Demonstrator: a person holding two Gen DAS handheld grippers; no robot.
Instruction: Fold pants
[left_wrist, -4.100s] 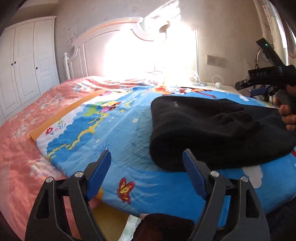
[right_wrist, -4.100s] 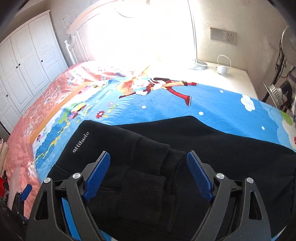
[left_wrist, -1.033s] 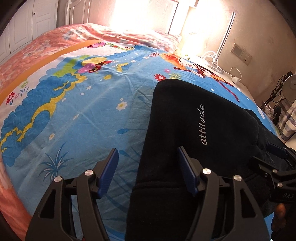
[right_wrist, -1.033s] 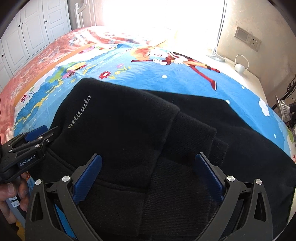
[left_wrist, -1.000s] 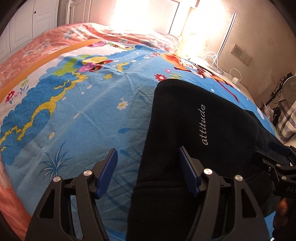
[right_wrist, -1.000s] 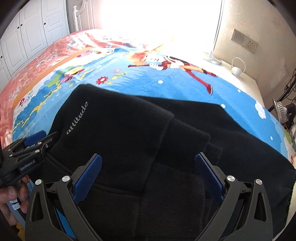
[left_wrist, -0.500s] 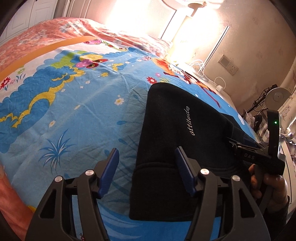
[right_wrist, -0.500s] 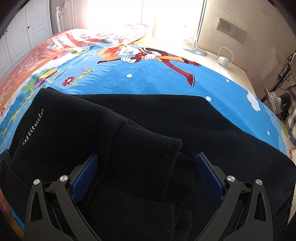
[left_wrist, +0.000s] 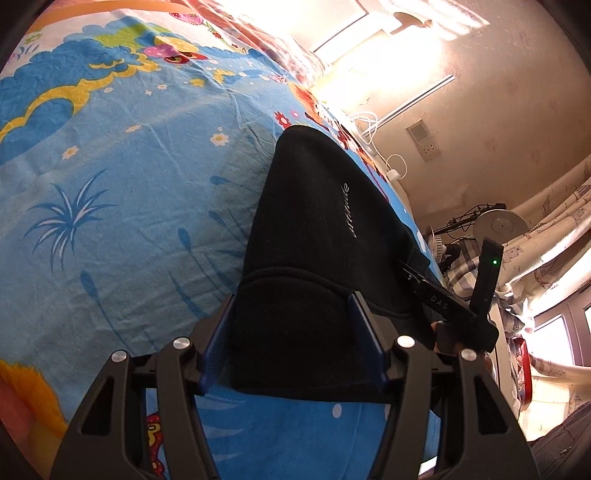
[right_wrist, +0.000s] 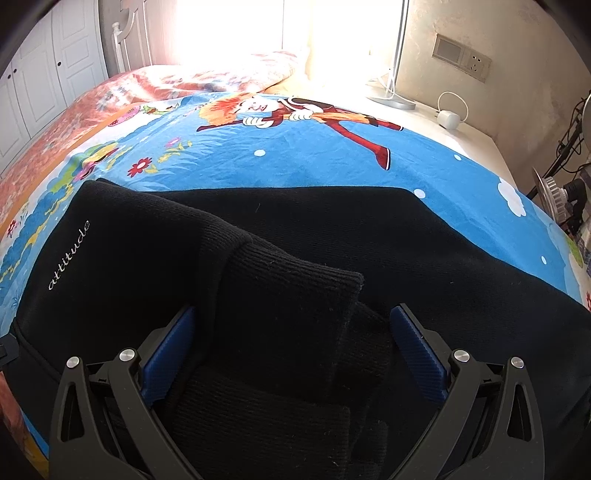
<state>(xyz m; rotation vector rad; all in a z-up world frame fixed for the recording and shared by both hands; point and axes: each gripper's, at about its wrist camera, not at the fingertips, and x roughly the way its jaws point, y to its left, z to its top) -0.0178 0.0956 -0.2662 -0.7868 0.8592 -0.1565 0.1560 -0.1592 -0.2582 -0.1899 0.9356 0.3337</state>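
Observation:
Black pants (left_wrist: 317, 236) with white "attitude" lettering lie folded on the blue cartoon bed sheet (left_wrist: 110, 177). My left gripper (left_wrist: 291, 332) is open, its blue pads on either side of the waistband end of the pants. My right gripper (right_wrist: 291, 343) is open too, straddling the ribbed cuffs (right_wrist: 295, 295) that lie folded over the pants (right_wrist: 406, 240). The right gripper's body also shows in the left wrist view (left_wrist: 454, 306), at the pants' far side.
The sheet (right_wrist: 295, 155) covers an orange-pink bedspread (right_wrist: 74, 110). A bedside table (right_wrist: 443, 129) with a lamp base and a white charger stands by the wall. A fan, cables and curtains (left_wrist: 535, 229) are at the right. White wardrobe doors (right_wrist: 37, 85) are at the left.
The left gripper has tilted and pushed forward so the waistband now sits between its pads. The right gripper has come lower and closer over the cuffs.

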